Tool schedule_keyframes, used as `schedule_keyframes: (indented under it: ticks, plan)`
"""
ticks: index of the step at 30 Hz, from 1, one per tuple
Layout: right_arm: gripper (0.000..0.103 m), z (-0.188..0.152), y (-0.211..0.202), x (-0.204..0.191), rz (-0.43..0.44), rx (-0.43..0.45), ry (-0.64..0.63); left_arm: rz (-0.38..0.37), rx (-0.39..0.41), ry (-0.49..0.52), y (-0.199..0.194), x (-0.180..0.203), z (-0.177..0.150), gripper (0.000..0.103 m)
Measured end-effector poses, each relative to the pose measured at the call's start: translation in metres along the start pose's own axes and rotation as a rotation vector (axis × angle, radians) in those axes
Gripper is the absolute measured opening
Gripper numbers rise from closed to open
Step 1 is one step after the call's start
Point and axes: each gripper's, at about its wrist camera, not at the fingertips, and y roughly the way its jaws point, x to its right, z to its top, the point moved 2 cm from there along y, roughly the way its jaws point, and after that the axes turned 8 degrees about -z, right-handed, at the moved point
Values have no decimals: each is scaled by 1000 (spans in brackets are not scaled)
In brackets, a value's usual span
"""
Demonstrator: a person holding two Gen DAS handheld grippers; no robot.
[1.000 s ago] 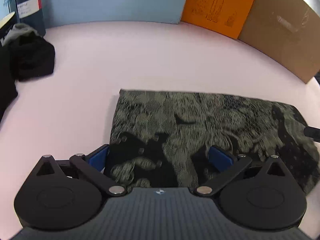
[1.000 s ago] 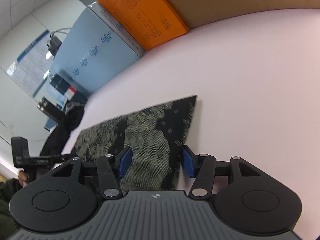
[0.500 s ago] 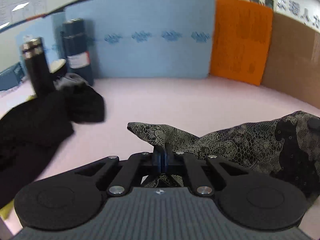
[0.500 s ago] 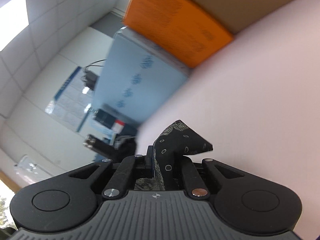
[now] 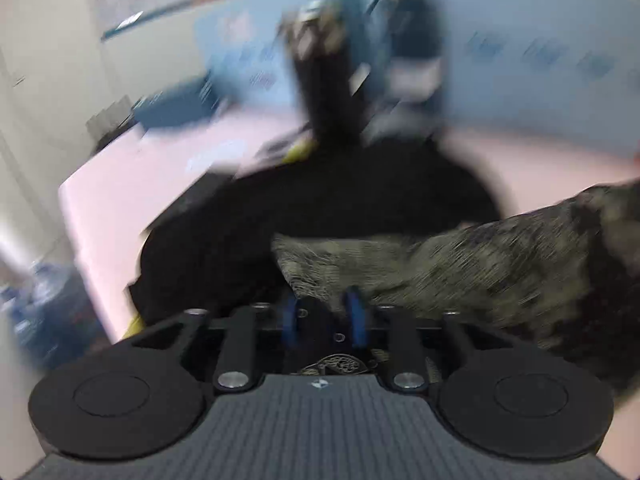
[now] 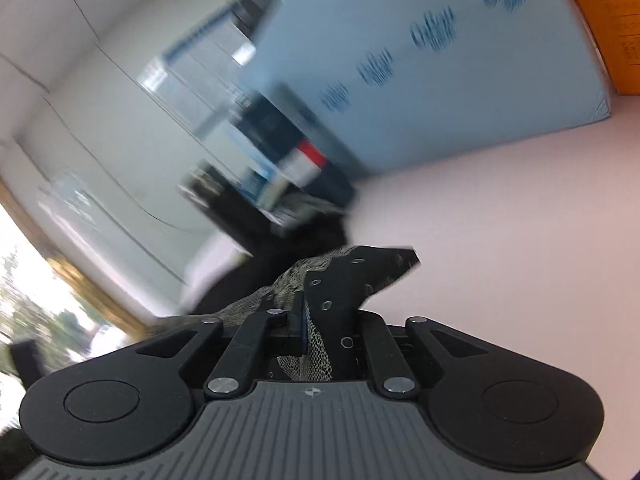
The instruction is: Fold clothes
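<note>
So the patterned garment (image 5: pixel 492 264), olive-grey with black patches, is lifted off the pink desk (image 5: pixel 132 184), stretched between both tools. In the left wrist view it trails off to the right, over a pile of black clothes (image 5: pixel 320 208) lying on the desk. The left hand-held gripper (image 5: pixel 323 316) has a bit of the fabric between its blue pads (image 5: pixel 289 318), and the jaws are opening. The right hand-held gripper (image 6: pixel 320 320) pinches a corner that sticks up past the fingers; its jaws are easing apart too. Behind, really blurry: dark bottles (image 5: pixel 320 60), a light blue board (image 6: pixel 440 72), an orange board (image 6: pixel 600 8).
</note>
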Motion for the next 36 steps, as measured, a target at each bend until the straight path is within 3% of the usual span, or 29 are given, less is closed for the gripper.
schedule_keyframes:
  ticks: [1, 3, 5, 6, 7, 12, 19, 24, 30, 36]
  plan:
    - [18, 0, 15, -2, -67, -13, -30, 39, -53, -16, 12, -6, -2, 33]
    - [39, 0, 31, -5, -186, -11, -88, 24, -71, -82, 13, -20, -3, 40]
    - [61, 1, 31, -9, -274, 9, -119, -14, -59, -134, 5, -29, -2, 56]
    - [67, 1, 28, -11, -313, 23, -130, -9, -55, -149, -1, -31, -2, 73]
    - [68, 2, 25, -12, -344, 32, -138, 2, -53, -161, -7, -32, -3, 82]
    - [87, -5, -18, -16, -438, 126, -91, -10, -78, -237, -35, -28, -14, 84]
    - [95, -55, -51, -35, -440, 14, -4, 13, -137, -273, -60, 1, -51, 85]
    - [100, -106, -70, -48, -508, 19, 84, -12, -139, -248, -73, 27, -72, 86]
    - [101, -127, -57, -74, -497, -78, -100, -28, -105, -230, -84, 47, -74, 86]
    - [102, -116, -62, -78, -519, -75, -155, -15, -95, -238, -84, 55, -70, 86]
